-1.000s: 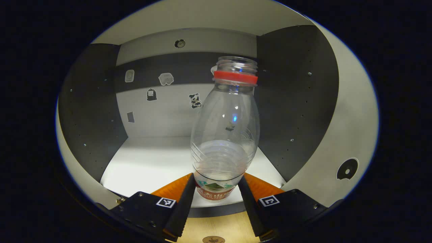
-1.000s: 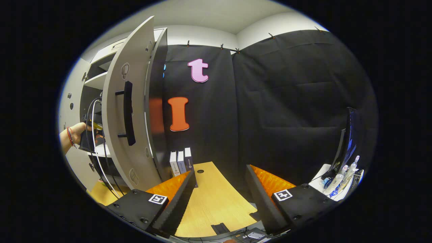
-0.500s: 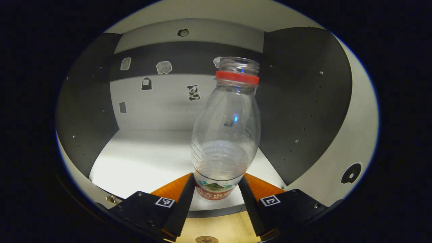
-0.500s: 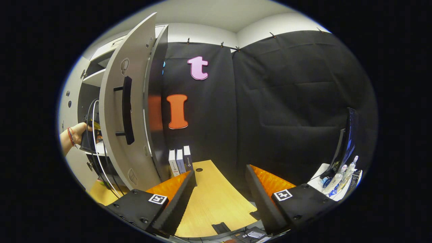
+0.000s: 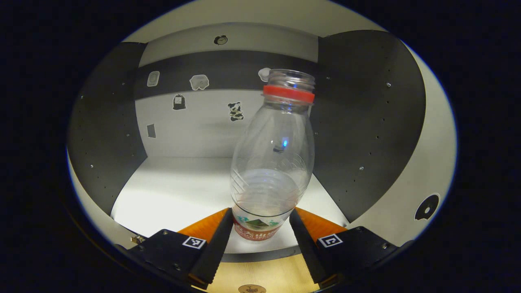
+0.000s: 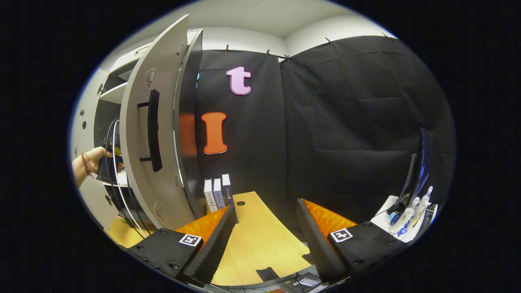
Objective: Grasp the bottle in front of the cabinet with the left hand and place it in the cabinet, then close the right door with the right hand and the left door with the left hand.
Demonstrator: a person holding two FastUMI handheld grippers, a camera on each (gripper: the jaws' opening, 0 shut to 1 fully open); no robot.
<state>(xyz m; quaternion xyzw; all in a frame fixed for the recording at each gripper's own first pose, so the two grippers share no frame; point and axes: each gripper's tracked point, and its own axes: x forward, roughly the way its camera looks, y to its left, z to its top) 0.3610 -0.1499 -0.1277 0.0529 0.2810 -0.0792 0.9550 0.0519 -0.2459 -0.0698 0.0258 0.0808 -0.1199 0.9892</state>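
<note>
At the mouth of the open cabinet [image 5: 378, 122], the left gripper [image 5: 260, 240] clamped the clear, capless bottle [image 5: 272, 162] by its labelled base, both fingers pressed against it, carrying it upright above the white shelf [image 5: 179, 191], apparently not yet set down, though the bottle's underside was hidden. Off to the side, the right gripper [image 6: 266, 240] hung with jaws apart and empty over the wooden desk [image 6: 260, 240], close to the right door [image 6: 163, 134] and its dark handle [image 6: 154, 130], seemingly placed to swing it shut once the bottle was released.
</note>
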